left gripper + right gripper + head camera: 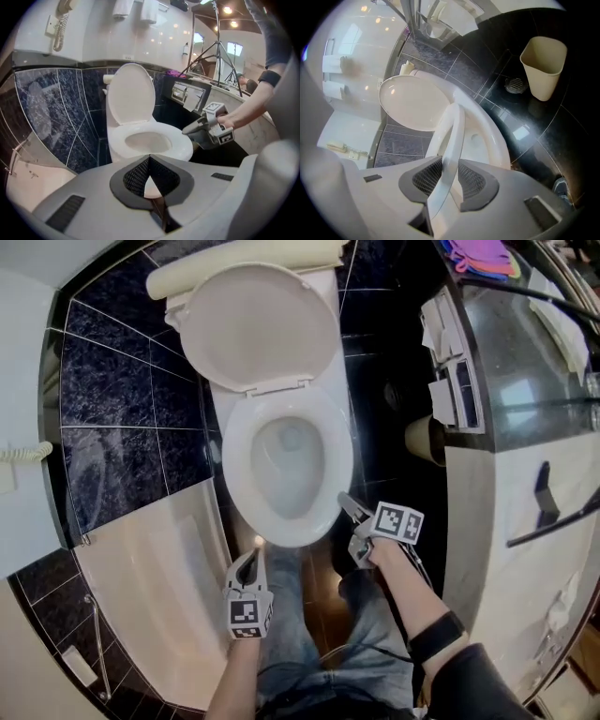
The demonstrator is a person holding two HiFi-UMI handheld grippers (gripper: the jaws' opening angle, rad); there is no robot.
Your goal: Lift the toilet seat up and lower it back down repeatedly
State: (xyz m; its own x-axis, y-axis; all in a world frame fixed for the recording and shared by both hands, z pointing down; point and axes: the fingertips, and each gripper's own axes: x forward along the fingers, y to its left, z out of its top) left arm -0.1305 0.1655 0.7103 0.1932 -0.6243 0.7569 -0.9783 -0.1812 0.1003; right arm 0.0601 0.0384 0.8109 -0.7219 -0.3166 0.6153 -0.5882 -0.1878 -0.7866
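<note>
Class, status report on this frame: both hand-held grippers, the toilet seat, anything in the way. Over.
Left hand-held gripper shut, empty. Right hand-held gripper clamped on white plastic toilet seat, front raised. White oval lid upright; nothing blocking.

Ahead of me toilet bowl (286,521), lid (258,329) upright behind; tub (159,568) left, counter (525,362) right, bin (427,439) between bowl and counter; seat (452,136) in my right gripper (345,505).

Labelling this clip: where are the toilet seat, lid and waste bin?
toilet seat (451,135): right gripper view, ring's edge.
lid (412,101): right gripper view, its middle.
waste bin (543,68): right gripper view, side wall.
</note>
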